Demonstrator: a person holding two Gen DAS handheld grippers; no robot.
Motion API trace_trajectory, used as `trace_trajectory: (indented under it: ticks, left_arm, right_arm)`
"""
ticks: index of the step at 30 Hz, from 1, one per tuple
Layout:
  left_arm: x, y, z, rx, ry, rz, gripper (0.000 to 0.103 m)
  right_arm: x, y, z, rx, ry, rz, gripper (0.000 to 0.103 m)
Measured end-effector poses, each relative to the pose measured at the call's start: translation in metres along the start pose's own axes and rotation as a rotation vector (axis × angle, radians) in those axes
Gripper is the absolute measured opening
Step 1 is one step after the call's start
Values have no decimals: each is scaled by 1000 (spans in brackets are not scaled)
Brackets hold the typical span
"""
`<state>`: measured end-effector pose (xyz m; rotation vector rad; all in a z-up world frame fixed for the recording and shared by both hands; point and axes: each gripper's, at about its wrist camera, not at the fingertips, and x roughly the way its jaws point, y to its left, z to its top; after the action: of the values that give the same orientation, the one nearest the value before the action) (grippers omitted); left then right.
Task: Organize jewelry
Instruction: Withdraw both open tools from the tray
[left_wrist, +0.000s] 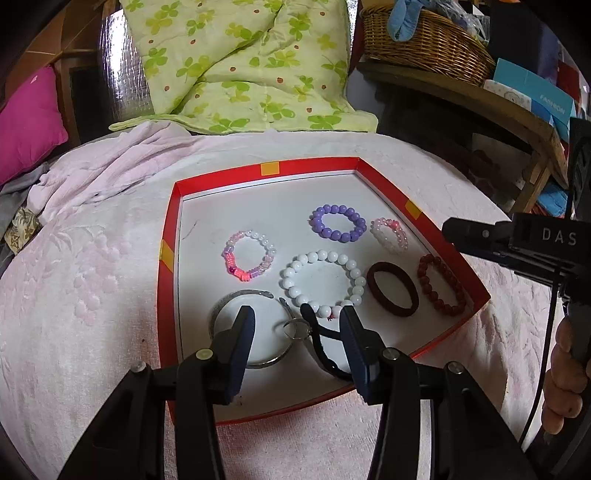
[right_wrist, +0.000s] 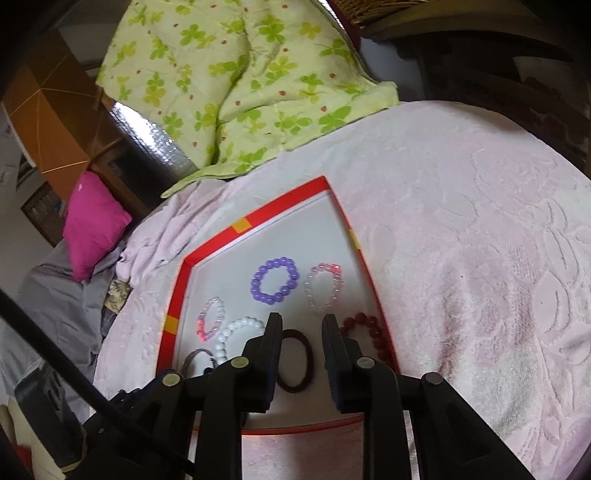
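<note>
Red-rimmed tray (left_wrist: 168, 236) lies on pink-blanketed bed (left_wrist: 92, 280), jewelry inside. Left tool (left_wrist: 297, 325) spread apart, empty, over near edge; its fingers partly hide silver bangle (left_wrist: 221, 314) and black hair tie (left_wrist: 325, 354). Right tool (right_wrist: 302, 326) also apart, empty, above dark-red hair tie (right_wrist: 295, 363), half covered. Red bead bracelet (right_wrist: 373, 336) partly hidden.

Glossy beads are seen on the white bracelet (left_wrist: 320, 282); polished metal on the bangle (left_wrist: 236, 325); matt cardboard on the red tray (left_wrist: 168, 236); embossed plush cloth on the bed cover (left_wrist: 85, 280).
</note>
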<state>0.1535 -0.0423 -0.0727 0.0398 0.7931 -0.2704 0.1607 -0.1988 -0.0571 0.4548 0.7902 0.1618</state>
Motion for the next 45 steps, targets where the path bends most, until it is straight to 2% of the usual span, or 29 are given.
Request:
trace_trajectory:
  ticks: [5, 7, 13, 15, 17, 18, 25, 29, 36, 40, 45]
  left_arm:
    - [-2, 1, 0, -4, -5, 7, 49]
    - [-4, 2, 0, -10, -7, 11, 58]
    - [-13, 5, 1, -24, -33, 38, 68]
    - [-16, 7, 1, -31, -42, 51, 70]
    - [-19, 9, 0, -37, -45, 62, 71]
    - [-21, 10, 0, -42, -46, 69, 71]
    - [-43, 15, 3, -67, -104, 95, 75]
    - [-56, 18, 4, -78, -138, 102, 76]
    - [-82, 24, 1, -87, -196, 152, 76]
    - [-97, 27, -2, -89, -223, 198, 76]
    - [-113, 36, -10, -102, -233, 252, 76]
  right_arm:
    - [-2, 0, 0, -1, -13, -12, 24]
    - [-1, -2, 0, 5, -7, -25, 24]
    - [-4, 2, -1, -26, -8, -47, 24]
    - [-5, 5, -3, -49, -9, -59, 27]
    - [-7, 9, -5, -68, -11, -66, 41]
    - [-8, 10, -6, -74, -17, -70, 44]
    - [-19, 18, -10, -131, -46, -98, 45]
    - [-24, 23, -12, -158, -57, -113, 51]
    - [-45, 35, -21, -179, -101, -113, 52]
    - [-63, 46, -28, -214, -143, -127, 65]
    - [-81, 67, -40, -304, -183, -143, 69]
